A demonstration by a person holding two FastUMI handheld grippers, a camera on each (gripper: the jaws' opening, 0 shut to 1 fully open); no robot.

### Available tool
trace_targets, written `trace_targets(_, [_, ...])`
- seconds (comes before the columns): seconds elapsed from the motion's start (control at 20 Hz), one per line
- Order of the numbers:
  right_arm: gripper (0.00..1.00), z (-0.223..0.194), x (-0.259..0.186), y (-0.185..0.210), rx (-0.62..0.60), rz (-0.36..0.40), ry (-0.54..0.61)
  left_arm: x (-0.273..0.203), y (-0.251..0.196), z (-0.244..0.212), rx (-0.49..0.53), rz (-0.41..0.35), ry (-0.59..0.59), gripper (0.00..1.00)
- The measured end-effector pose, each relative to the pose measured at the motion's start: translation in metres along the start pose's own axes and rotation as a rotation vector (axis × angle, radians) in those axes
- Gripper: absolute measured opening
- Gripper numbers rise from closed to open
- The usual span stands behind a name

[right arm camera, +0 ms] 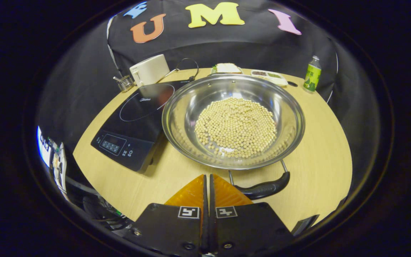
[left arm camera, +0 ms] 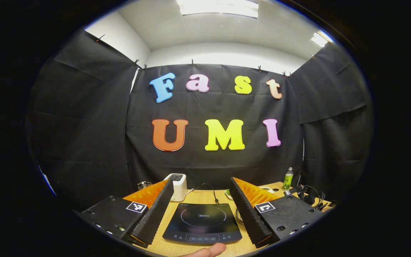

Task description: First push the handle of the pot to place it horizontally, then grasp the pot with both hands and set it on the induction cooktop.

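Tongs on the left [left arm camera: 202, 210] stand wide open at the bottom of the left gripper view, framing the black induction cooktop [left arm camera: 202, 223] that lies flat on the wooden counter [left arm camera: 205, 198]; a fingertip [left arm camera: 207, 251] pokes in at the bottom edge. Behind the cooktop, a white appliance [left arm camera: 178, 186] sits left of centre and a green bottle [left arm camera: 288, 178] stands at the right.

In the right gripper view, the right tongs [right arm camera: 208, 189] are closed, fingers pressed together on nothing, low at the centre of the frame. Just above them, the steel pot [right arm camera: 233, 120], filled with pale beans [right arm camera: 236, 126], rests on the counter [right arm camera: 319, 160] immediately right of the cooktop [right arm camera: 136, 123], its rim overlapping the cooktop's edge. Its black handle [right arm camera: 264, 188] lies crosswise at the lower right, just beside the tongs.
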State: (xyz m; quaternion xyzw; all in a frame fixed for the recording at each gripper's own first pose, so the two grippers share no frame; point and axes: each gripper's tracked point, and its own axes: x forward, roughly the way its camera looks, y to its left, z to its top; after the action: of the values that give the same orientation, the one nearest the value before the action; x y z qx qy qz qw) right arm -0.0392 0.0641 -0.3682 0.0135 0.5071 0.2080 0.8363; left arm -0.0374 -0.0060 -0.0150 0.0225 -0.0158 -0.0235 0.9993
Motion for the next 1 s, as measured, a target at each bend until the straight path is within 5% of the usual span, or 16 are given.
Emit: trace_targets(1.0, [0.00, 0.013, 0.000, -0.119, -0.055, -0.153, -0.008, -0.007, -0.011, 0.004, 0.018, 0.002, 0.005, 0.94])
